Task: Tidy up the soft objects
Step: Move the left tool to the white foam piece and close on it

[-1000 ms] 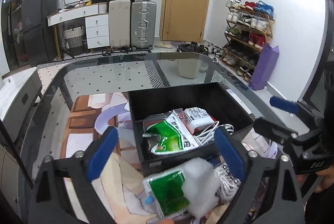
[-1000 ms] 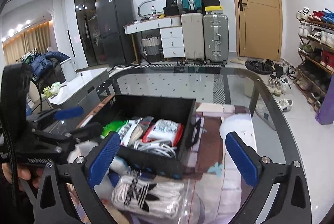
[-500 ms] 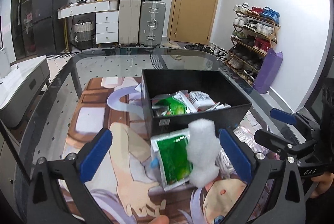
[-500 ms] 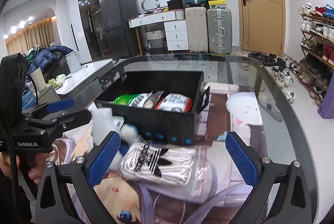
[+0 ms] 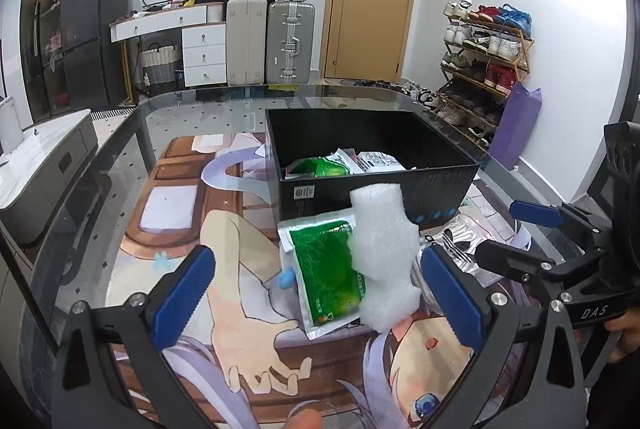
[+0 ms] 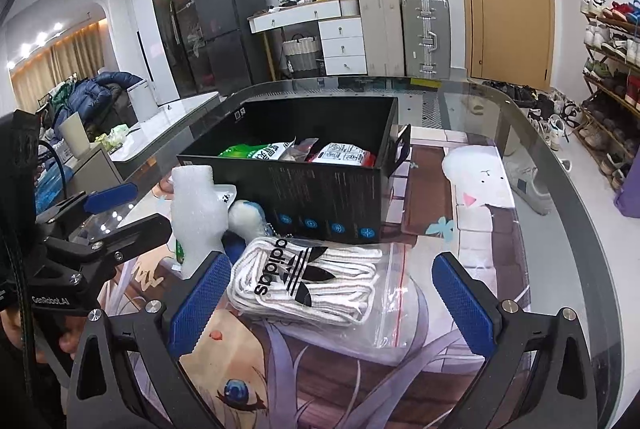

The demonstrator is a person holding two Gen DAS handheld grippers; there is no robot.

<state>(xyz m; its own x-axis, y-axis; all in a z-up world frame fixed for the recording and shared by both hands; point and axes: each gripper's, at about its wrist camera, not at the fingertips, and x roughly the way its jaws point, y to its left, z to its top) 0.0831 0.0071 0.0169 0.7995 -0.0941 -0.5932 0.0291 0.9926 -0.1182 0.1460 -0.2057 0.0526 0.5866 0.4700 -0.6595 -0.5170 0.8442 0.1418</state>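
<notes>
A black box (image 5: 372,185) on the printed mat holds green and white packets (image 5: 320,167). In front of it stand a white foam piece (image 5: 382,257), a green packet (image 5: 326,275) and a small blue and white plush (image 6: 248,215). A clear bag of white Adidas socks (image 6: 308,279) lies by the box's near wall (image 6: 320,189). My left gripper (image 5: 316,295) is open, with the foam and green packet between its fingers. My right gripper (image 6: 332,305) is open just short of the sock bag. The foam also shows in the right wrist view (image 6: 196,209).
The glass table (image 5: 120,157) has curved edges; its right rim (image 6: 560,165) is close to the mat. Suitcases (image 5: 268,41), white drawers and a shoe rack (image 5: 484,57) stand across the room. A white plush shape (image 6: 476,177) lies right of the box.
Both grippers have pulled back and lowered away from the box. The foam, green packet and sock bag now sit farther ahead between the fingers. Both stay open.
</notes>
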